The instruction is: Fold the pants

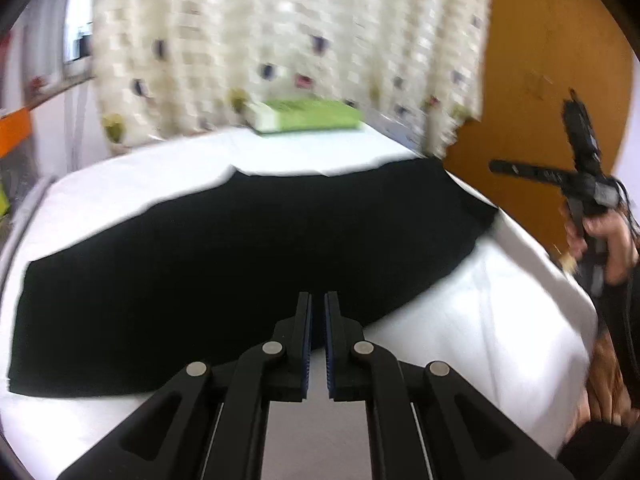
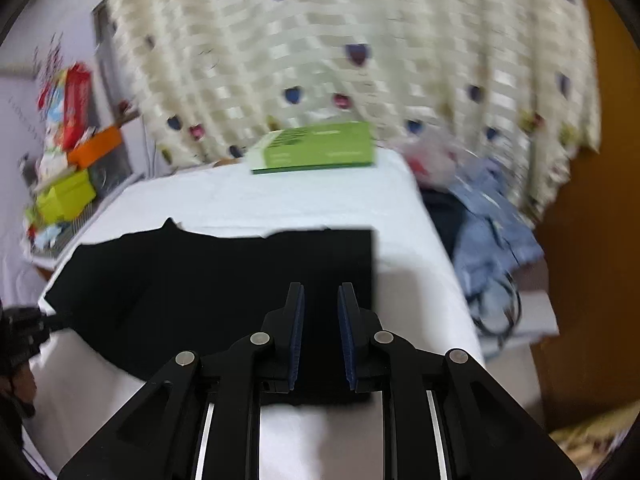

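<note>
Nearest to me, the left gripper (image 1: 318, 300) hangs just above the near edge of the black pants (image 1: 224, 264). Its blue-lined fingers are drawn nearly together with only a thin slot between them, and nothing sits in that slot. I'd judge it is held there in readiness, not gripping. The right gripper (image 2: 321, 294) hovers over the same garment with a wider gap between its pads, also empty; the dark cloth seen between them lies flat below, not pinched. From the left wrist view the right gripper shows off beyond the table's right edge, lifted clear in the person's hand (image 1: 608, 240), so neither tool touches the fabric.

The pants lie flat on the white-covered table (image 1: 460, 340), spread broadly left to right, with one squared end at the right and a raggeder outline toward the left. They look laid out smooth so that a fold can be taken cleanly; how many folds are already in them I can't tell, since the black shows no creases.

Farther back, a green box (image 2: 316, 148) rests at the table's far edge, well apart from the pants and out of the working area. To the far right a heap of blue clothes (image 2: 492, 216) sits off the table, and behind everything hangs a patterned curtain (image 2: 320, 40).
</note>
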A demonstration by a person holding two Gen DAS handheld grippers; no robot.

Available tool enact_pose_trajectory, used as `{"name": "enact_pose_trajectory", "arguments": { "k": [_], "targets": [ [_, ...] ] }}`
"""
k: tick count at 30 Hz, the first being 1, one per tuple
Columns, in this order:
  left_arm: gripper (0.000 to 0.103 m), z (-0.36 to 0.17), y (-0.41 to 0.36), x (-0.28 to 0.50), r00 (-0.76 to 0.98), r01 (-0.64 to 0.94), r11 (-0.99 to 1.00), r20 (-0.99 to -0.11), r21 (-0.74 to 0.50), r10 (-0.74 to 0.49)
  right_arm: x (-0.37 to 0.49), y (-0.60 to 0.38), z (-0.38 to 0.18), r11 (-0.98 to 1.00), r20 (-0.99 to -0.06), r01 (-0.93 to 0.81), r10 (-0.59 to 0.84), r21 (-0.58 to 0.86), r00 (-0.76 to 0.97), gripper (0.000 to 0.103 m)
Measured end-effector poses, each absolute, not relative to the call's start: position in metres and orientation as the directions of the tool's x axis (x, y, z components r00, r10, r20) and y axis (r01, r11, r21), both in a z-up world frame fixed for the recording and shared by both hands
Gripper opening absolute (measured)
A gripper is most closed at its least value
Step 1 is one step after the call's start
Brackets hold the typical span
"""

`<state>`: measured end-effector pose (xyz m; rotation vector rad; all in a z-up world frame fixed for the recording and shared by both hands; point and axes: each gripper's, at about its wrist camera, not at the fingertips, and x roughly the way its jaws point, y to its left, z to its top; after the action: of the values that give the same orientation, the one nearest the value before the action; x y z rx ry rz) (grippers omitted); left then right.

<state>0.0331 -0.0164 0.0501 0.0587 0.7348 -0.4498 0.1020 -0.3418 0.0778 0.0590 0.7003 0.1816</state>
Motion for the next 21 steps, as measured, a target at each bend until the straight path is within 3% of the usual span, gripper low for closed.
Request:
{"name": "enact_pose_trajectory", "arguments": {
  "k": [5,10,16,21],
  "targets": [
    [0.007,0.038,0.018,0.078,0.695,0.215,0.97,-0.679,-0.116,-0.235,0.183,-0.315,0.059,0.981,-0.692,-0.171,0.184,0.088,0.698,0.018],
    [0.007,0.015,0.057,0.096,0.675,0.046,0.993,-0.729,-0.112,-0.113,0.22,-0.321,0.017,0.997,-0.787,-0.065,0.064,0.031,0.613,0.018],
    [0.008,0.002,0.076,0.09,0.661,0.025,0.989,-0.74,-0.148,-0.128,0.2,-0.314,0.03,0.996,-0.772,-0.086,0.029,-0.033,0.635,0.018],
    [0.008,0.01,0.086,0.071,0.687,-0.001,0.988,-0.719,-0.152,-0.11,0.132,-0.287,0.053,0.97,-0.704,-0.237,0.207,0.057,0.679,0.025]
  ]
}}
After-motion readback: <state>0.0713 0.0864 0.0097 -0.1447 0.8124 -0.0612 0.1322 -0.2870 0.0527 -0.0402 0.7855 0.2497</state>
